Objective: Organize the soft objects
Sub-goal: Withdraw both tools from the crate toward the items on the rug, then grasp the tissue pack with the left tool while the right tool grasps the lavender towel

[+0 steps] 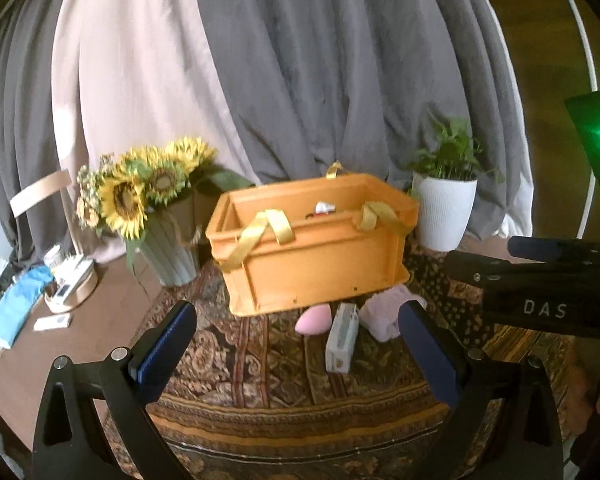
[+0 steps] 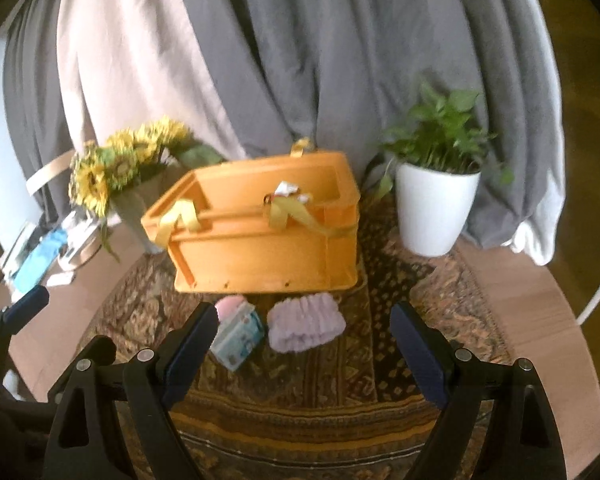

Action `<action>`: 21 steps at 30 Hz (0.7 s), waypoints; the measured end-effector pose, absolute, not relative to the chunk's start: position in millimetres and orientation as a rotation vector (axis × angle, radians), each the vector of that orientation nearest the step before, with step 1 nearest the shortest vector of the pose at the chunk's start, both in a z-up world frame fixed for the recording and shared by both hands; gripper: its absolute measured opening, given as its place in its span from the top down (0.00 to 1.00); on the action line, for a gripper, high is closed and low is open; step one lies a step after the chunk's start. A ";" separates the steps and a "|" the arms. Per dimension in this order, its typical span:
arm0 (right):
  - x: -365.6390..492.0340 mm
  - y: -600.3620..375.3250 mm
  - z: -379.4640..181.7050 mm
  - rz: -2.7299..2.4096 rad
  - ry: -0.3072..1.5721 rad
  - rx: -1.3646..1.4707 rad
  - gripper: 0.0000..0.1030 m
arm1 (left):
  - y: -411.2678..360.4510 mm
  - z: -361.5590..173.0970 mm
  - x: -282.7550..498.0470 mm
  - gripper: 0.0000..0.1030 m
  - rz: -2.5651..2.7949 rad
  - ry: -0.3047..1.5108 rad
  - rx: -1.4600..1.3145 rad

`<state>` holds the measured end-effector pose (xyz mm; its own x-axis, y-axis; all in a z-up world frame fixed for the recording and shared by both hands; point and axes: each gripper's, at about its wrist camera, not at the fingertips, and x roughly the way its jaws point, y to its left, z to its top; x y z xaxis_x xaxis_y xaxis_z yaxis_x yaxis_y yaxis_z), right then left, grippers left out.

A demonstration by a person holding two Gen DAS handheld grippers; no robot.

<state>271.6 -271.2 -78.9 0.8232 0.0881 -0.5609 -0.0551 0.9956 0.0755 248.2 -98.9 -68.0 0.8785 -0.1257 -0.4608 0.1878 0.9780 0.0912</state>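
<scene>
We have both tools out over the bench [image 2: 540, 304], each tilted down toward the patterned cloth [image 1: 284, 364] that covers its middle. The left tool [image 1: 296, 356] is released, its jaws wide apart with nothing between them. The right tool [image 2: 304, 350] is released too, and empty.

Just ahead of both tools stands the orange crate [image 1: 312, 264] with its yellow ribbon handles [image 1: 260, 236]. Something small and white [image 1: 325, 208] already lies inside it, toward the far wall; we cannot tell what it is, so we judge that at most one item has been put away.

The rest is still out. Straight ahead of the right tool, between it and the crate, lies the lilac fluffy band [image 2: 306, 322], apparently touching the crate's near wall. Ahead and to the left of that tool sits a pale packet [image 2: 238, 338], and just beyond it the pink egg-shaped sponge [image 2: 230, 306], close against the crate. From the left tool the sponge and packet sit straight ahead and the band ahead to the right, partly hidden by its right finger [image 1: 428, 352].

So we read the task as barely begun: three things remain in front of the crate. The band is best placed for the right tool, the sponge for the left. Beyond the crate, the sunflower vase [image 1: 172, 252] and white plant pot [image 2: 436, 208] stand clear of the work.
</scene>
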 end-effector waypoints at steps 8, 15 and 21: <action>298.9 -274.3 -107.8 0.148 0.683 0.017 0.14 | -110.2 -92.5 259.4 0.01 -0.135 0.544 0.139; 323.3 -272.6 -128.3 0.202 0.746 -0.007 0.14 | -115.1 -113.1 276.3 0.04 -0.133 0.601 0.121; 342.8 -271.7 -147.2 0.240 0.793 -0.030 0.14 | -120.6 -129.4 292.4 0.10 -0.134 0.629 0.134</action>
<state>342.8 -271.7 -147.2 0.6759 0.2020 -0.7087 -0.2241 0.9725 0.0634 292.4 -120.6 -129.4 0.8007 -0.0840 -0.5932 0.1650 0.9827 0.0835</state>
